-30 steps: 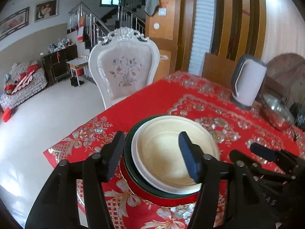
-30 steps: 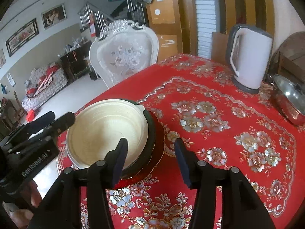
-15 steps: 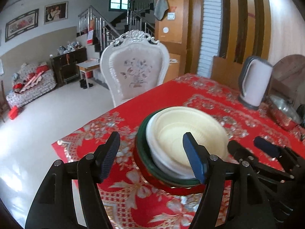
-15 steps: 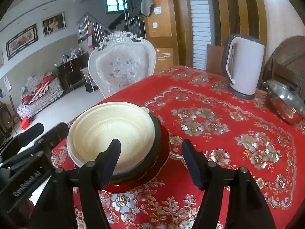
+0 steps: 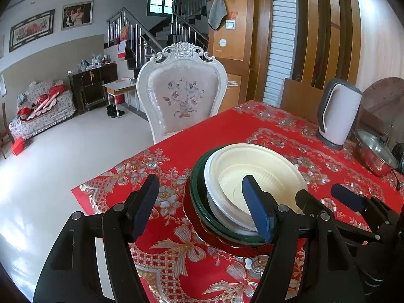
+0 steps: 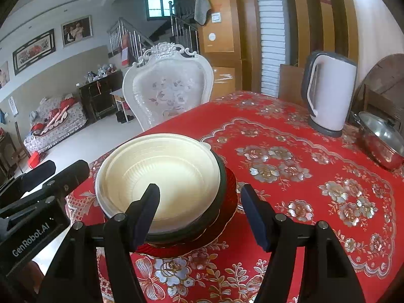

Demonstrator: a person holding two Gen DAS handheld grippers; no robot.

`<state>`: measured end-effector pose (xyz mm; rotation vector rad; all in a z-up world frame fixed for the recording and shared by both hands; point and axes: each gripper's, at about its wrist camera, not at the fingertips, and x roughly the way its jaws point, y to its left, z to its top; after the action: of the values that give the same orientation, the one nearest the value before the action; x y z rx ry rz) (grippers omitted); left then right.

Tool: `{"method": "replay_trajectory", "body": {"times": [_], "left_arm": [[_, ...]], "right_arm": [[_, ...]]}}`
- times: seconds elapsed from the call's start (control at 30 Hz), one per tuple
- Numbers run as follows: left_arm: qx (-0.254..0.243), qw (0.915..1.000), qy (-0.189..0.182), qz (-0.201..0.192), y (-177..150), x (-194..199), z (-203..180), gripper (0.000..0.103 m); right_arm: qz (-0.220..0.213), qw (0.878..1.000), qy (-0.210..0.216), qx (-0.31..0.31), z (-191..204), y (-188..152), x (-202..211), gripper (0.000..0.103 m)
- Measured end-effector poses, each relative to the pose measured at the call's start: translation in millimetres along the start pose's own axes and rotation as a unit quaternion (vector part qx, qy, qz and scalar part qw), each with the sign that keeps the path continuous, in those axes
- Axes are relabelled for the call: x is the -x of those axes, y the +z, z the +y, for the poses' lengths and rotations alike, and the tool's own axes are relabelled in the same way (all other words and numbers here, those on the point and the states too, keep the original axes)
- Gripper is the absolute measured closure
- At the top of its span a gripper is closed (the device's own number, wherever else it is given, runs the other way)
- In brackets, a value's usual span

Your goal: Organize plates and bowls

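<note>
- My left gripper point(image 5: 199, 204) has its jaws apart with nothing clamped; bare tablecloth point(image 5: 171, 156) shows between them.
- The stack of bowls and plates sits ahead of my left fingers and off to their right; my right-hand pad point(image 5: 257, 212) overlaps its near rim in view, whether touching I cannot tell.
- The stack: a cream bowl point(image 5: 255, 174) on top, nested in white bowls point(image 5: 214, 202), then a dark green plate point(image 5: 195, 184) on a red plate point(image 6: 228, 186).
- My right gripper point(image 6: 199, 207) has just been opening; its jaws stand apart and grip nothing.
- From the right wrist, the stack's near right edge lies between my fingers, with the left-hand pad point(image 6: 147, 207) in front of the cream bowl and the right-hand pad point(image 6: 255, 214) beyond the red plate's rim over the cloth.
- A white kettle point(image 6: 328, 91) and steel pot point(image 6: 381, 136) stand well beyond, to the right.
</note>
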<state>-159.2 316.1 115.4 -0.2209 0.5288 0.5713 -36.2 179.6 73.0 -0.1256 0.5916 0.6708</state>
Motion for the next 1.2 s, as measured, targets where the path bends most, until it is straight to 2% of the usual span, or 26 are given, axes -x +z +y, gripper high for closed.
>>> {"method": "replay_trajectory", "body": {"times": [0.07, 0.27, 0.37, 0.8, 0.93, 1.2], "left_arm": [[0.004, 1.0, -0.005, 0.002, 0.1, -0.3, 0.6, 0.034], [-0.01, 0.9996, 0.026, -0.009, 1.5, 3.2, -0.9, 0.033], [-0.012, 0.9997, 0.019, -0.01, 1.3, 5.1, -1.2, 0.028], [-0.018, 0.9998, 0.0, -0.012, -0.3, 8.3, -1.3, 0.028], [-0.029, 0.9994, 0.01, -0.016, -0.3, 10.4, -5.8, 0.028], [-0.027, 0.9995, -0.009, -0.012, 0.3, 10.6, -4.7, 0.028]], "right_arm": [[0.002, 1.0, 0.001, 0.001, 0.4, -0.1, -0.3, 0.036], [-0.006, 1.0, 0.003, 0.007, 2.1, 1.0, 1.9, 0.036], [-0.002, 1.0, 0.001, 0.014, 5.6, 1.5, 0.0, 0.036], [0.003, 1.0, 0.004, 0.016, 7.2, -0.1, -2.8, 0.036], [0.002, 1.0, 0.005, 0.016, 7.3, -0.3, -2.3, 0.036], [0.003, 1.0, 0.007, 0.014, 6.7, 0.1, -1.7, 0.036]]}}
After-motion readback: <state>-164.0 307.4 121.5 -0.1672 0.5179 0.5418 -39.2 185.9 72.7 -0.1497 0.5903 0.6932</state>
